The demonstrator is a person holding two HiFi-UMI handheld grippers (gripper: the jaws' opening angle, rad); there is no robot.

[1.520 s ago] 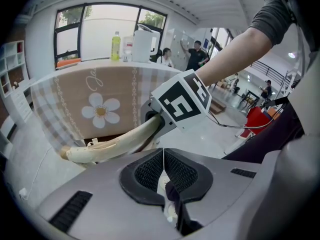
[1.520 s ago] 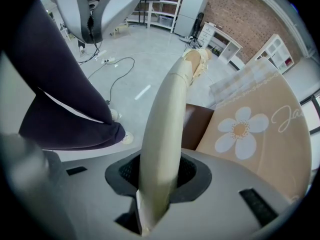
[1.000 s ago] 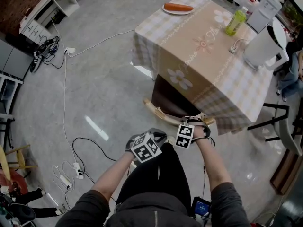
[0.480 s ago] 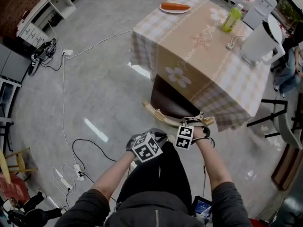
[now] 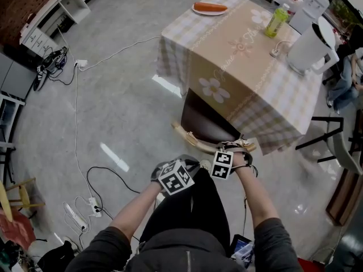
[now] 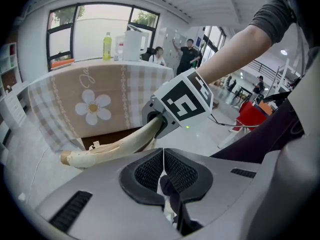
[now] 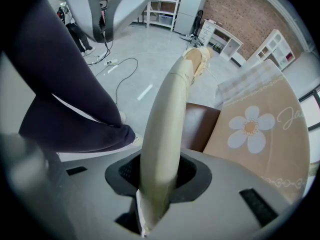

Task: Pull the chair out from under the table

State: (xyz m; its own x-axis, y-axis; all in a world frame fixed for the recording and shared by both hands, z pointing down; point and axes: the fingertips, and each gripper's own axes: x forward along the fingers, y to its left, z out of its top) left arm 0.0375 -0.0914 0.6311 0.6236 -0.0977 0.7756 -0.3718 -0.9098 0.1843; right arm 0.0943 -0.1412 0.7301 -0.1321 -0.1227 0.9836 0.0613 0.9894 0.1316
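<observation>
The chair has a brown seat (image 5: 203,122) partly under the table (image 5: 249,89), which wears a checked cloth with flowers. Its cream curved back rail (image 5: 193,136) faces me. My right gripper (image 5: 237,151) points down and is shut on the rail's right end; in the right gripper view the rail (image 7: 167,109) runs up between the pads of the gripper (image 7: 159,184). My left gripper (image 5: 187,164) hangs beside it over my leg, apart from the rail. In the left gripper view that gripper (image 6: 163,171) is shut on nothing, with the rail (image 6: 112,146) ahead.
On the table stand a plate with a carrot (image 5: 210,8), a green bottle (image 5: 276,21) and a white jug (image 5: 309,50). Cables and power strips (image 5: 85,205) lie on the floor at left. Black chair legs (image 5: 326,137) stand at right.
Both grippers have drawn slightly back toward me, and a little more of the brown seat shows from under the cloth. The right gripper's hold on the rail is unchanged.
</observation>
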